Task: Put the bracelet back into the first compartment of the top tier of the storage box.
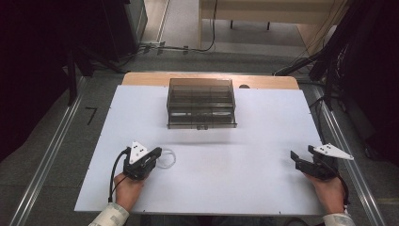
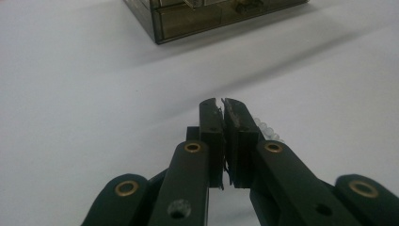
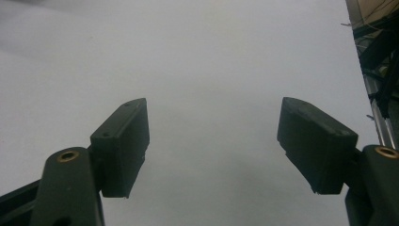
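1. One smoky translucent plastic drawer box (image 1: 201,103) sits at the far middle of the white table (image 1: 235,169); no writing is legible.
2. One clear beaded ring (image 1: 167,158) lies by the left gripper (image 2: 222,102) — jaws pressed together, seemingly pinching its edge.
3. Right gripper (image 3: 214,136) — jaws wide apart, empty.

Your left gripper (image 2: 222,104) hides most of the bead ring (image 2: 266,129). You can't make out what the smoky box (image 1: 201,102) holds.
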